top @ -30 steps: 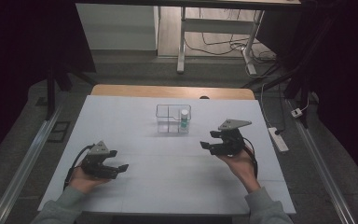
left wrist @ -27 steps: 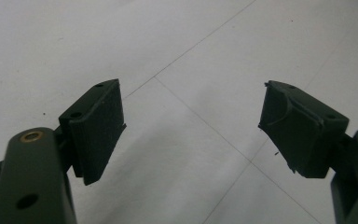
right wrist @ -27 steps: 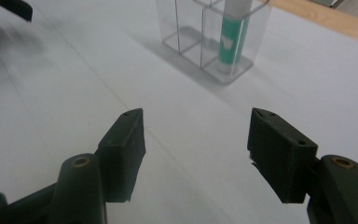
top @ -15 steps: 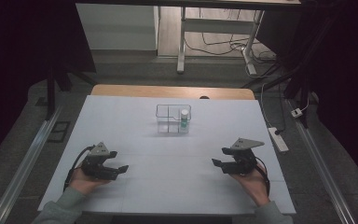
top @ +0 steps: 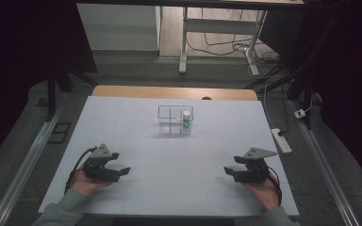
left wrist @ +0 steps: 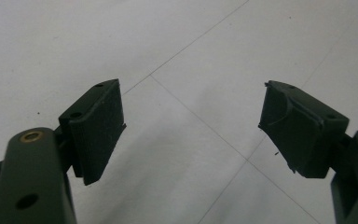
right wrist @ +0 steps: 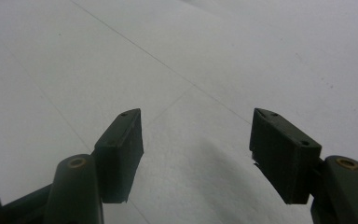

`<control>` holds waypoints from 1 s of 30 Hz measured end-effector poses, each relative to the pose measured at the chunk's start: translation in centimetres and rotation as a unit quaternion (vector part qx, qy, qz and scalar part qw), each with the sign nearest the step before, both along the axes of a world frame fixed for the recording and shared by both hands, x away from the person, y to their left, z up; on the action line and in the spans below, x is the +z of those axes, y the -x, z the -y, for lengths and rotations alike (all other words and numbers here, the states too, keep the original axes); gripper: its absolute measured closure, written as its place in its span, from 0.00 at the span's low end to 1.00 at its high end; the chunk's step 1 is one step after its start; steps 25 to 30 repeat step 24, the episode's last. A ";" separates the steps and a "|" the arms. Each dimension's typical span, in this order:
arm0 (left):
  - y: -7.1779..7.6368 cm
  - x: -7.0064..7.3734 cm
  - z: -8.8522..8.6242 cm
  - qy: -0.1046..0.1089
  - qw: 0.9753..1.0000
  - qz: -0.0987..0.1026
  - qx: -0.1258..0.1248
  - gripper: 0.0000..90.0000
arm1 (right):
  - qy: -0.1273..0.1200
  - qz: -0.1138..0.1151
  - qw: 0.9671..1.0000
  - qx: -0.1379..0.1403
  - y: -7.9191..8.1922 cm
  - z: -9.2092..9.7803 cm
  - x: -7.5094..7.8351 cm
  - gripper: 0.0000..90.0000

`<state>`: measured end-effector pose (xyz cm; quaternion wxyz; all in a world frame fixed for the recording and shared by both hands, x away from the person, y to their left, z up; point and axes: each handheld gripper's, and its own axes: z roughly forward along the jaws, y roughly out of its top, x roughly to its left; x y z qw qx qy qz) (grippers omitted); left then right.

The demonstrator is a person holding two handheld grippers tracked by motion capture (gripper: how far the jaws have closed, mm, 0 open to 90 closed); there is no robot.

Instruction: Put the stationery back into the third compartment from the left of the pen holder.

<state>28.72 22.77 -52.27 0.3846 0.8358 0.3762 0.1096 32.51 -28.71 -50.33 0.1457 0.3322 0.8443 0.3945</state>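
The left gripper (top: 120, 170) rests low on the white table (top: 179, 188) at about 8 o'clock, jaws spread wide and holding nothing. The right gripper (top: 230, 171) sits at about 4 o'clock, jaws likewise wide and empty. The clear divided container (top: 169, 120) stands near 12 o'clock, well apart from both. A small bottle (top: 186, 120) stands upright in its right compartment; its green label is too small to read.

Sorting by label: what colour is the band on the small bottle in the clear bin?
Green, on the bottle; high view.
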 end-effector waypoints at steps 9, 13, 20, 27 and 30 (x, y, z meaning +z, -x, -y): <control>0.0 -0.1 0.1 -0.002 1.000 -0.002 0.000 0.24 | 0.009 0.004 1.000 0.001 0.0 0.0 -0.1 0.37; 0.0 -0.1 0.1 -0.004 1.000 -0.003 -0.002 0.24 | 0.010 0.005 1.000 0.000 0.0 0.0 -0.1 0.37; 0.0 -0.1 0.0 -0.003 1.000 -0.003 -0.002 0.24 | 0.014 0.006 1.000 0.001 0.0 -0.1 -0.2 0.37; 0.0 -0.1 0.0 -0.004 1.000 -0.003 -0.002 0.24 | 0.015 0.006 1.000 0.002 0.0 -0.1 -0.2 0.37; 0.0 -0.1 0.0 -0.004 1.000 -0.003 -0.002 0.24 | 0.015 0.006 1.000 0.002 0.0 -0.1 -0.2 0.37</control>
